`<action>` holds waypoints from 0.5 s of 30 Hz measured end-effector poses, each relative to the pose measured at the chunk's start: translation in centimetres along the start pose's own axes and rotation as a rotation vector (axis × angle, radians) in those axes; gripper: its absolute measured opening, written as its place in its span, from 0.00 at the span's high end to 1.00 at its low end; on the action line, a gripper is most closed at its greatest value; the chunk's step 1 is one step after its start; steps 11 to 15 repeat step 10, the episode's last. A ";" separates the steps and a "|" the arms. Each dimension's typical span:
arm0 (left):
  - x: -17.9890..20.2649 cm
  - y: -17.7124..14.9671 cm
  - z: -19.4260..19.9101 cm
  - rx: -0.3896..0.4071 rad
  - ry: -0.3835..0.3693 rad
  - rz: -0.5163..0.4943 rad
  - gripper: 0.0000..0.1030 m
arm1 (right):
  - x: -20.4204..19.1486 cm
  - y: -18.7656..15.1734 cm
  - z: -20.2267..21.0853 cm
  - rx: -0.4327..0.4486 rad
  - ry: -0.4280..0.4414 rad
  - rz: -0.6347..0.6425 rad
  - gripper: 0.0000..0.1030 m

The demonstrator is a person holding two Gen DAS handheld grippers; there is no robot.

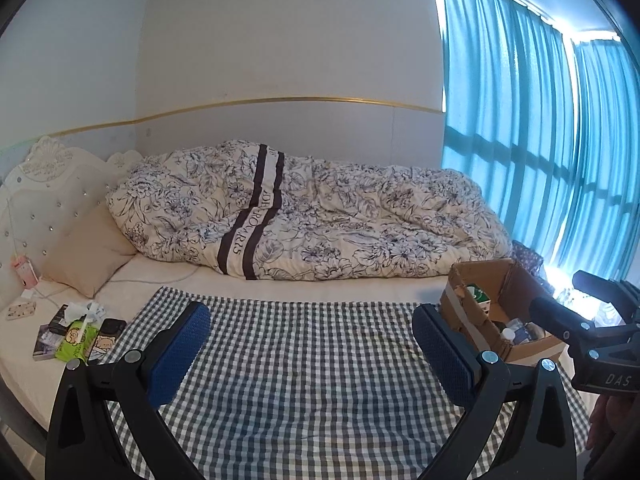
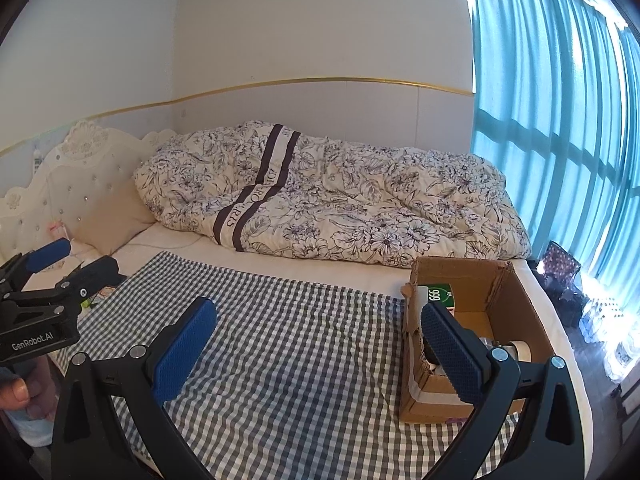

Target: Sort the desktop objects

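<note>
My left gripper [image 1: 312, 344] hangs open over a grey checked cloth [image 1: 320, 408] spread on a bed, nothing between its blue pads [image 1: 180, 352]. My right gripper [image 2: 318, 354] is also open and empty above the same cloth [image 2: 300, 312]. To its right stands an open cardboard box [image 2: 416, 364] with a green carton [image 2: 440, 294] and a tape roll [image 2: 518, 348] inside. In the left wrist view the box [image 1: 516, 284] is at the right, with the right gripper [image 1: 556, 290] beside it. A green tissue pack [image 1: 74, 340], a dark book [image 1: 50, 334] and a cased phone [image 1: 20, 310] lie left of the cloth.
A rumpled floral duvet [image 1: 320, 216] fills the back of the bed, and a beige pillow [image 1: 88, 256] leans on the white headboard [image 1: 36, 192]. Blue curtains [image 2: 560, 120] cover the window at the right. The left gripper [image 2: 92, 258] shows at the left edge, a hand [image 2: 16, 392] below it.
</note>
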State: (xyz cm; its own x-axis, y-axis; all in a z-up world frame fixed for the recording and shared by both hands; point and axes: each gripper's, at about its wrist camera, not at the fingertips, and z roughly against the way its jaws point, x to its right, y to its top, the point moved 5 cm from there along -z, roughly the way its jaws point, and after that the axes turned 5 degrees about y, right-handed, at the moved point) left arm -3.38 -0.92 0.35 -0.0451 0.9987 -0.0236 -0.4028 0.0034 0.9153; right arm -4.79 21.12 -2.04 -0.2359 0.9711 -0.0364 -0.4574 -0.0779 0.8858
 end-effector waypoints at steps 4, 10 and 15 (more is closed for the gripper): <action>-0.2 0.2 0.4 0.024 0.012 0.006 0.00 | -0.1 -0.1 0.0 -0.001 0.002 0.000 0.00; -0.3 0.1 0.5 0.027 0.010 0.002 0.00 | -0.3 -0.2 -0.1 -0.003 0.002 -0.002 0.00; -0.3 0.1 0.5 0.027 0.010 0.002 0.00 | -0.3 -0.2 -0.1 -0.003 0.002 -0.002 0.00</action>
